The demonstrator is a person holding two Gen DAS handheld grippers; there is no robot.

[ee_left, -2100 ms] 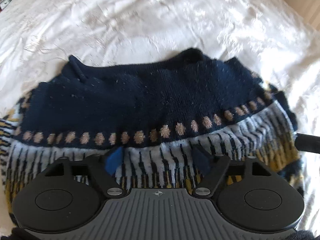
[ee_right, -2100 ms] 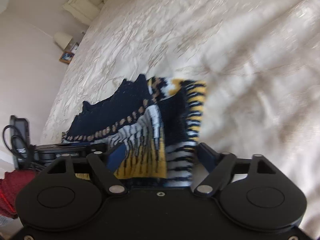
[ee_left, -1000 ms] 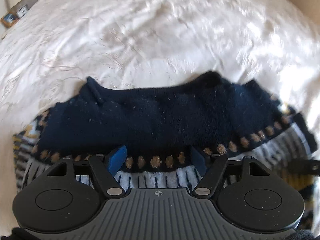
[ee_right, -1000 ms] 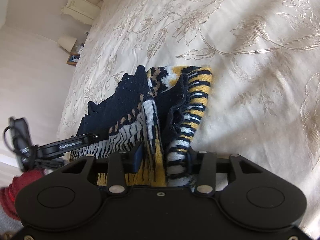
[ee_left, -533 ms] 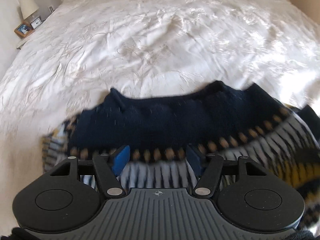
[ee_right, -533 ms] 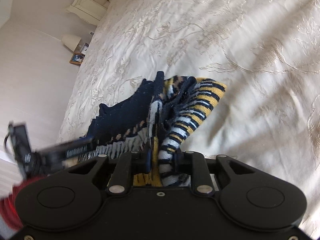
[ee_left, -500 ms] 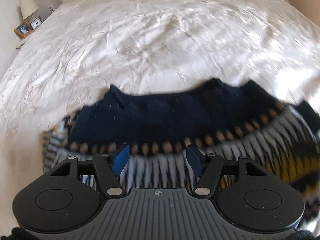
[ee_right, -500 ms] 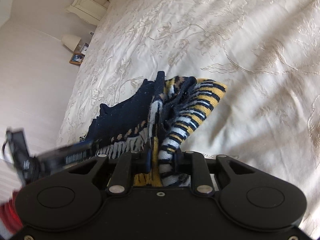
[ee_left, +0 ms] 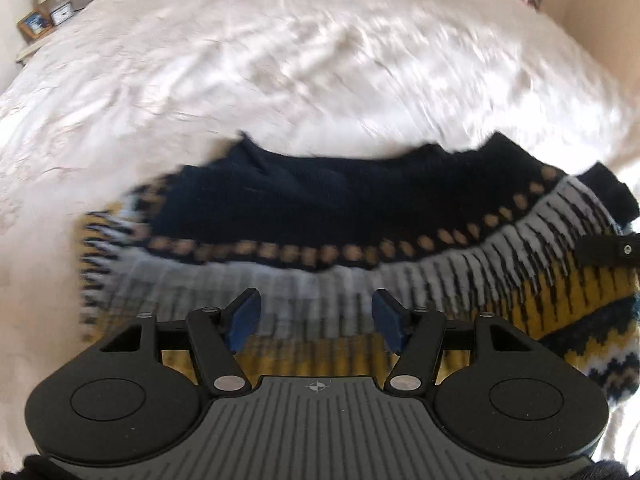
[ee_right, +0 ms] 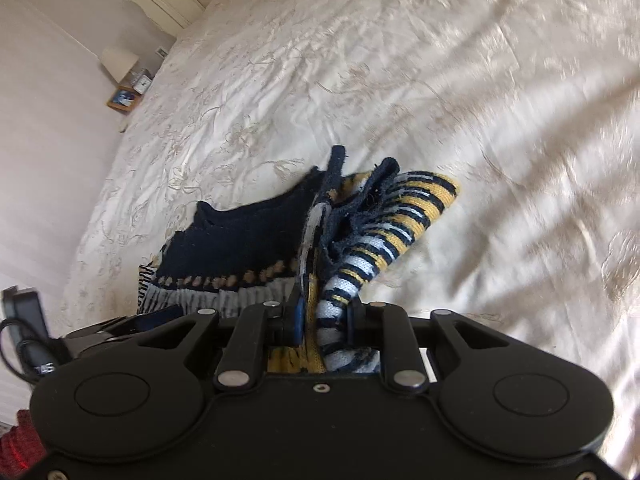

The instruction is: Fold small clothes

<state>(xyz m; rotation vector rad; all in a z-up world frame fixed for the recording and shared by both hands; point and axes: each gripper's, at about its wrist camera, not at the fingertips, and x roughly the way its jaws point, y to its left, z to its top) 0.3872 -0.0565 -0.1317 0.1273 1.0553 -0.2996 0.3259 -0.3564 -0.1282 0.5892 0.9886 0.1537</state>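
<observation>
Right wrist view: the right tool (ee_right: 320, 322) is clamped on a bunched end of the striped knit sweater (ee_right: 280, 248), its jaws having just been closing on the fabric, with yellow, white and navy folds squeezed between the pads. That end stands lifted off the bed (ee_right: 500, 128), while the navy part trails down onto the cream bedspread. The left tool (ee_left: 316, 320) hangs over the sweater's white-and-yellow band with its blue pads (ee_left: 244, 316) about half apart; its jaws have been closing a little, and nothing looks pinched between them, though the blur leaves that uncertain.

Judged from this, the step in hand is carrying one side of the sweater over to make a fold. To do it well, the lifted end wants to travel in a low arc, with the left tool pinning or catching the opposite edge so the body does not drag along. The grip holds several layers at once, so a slow set-down should keep them from splaying.

Room is generous: bare bedspread lies on all far sides of the sweater. A bedside stand with a lamp (ee_right: 118, 65) sits well apart at the bed's far corner. The near edge of the bed is hidden behind the tools, and a red cloth (ee_right: 18, 448) and dark cabled gear (ee_right: 28, 332) crowd the lower left.
</observation>
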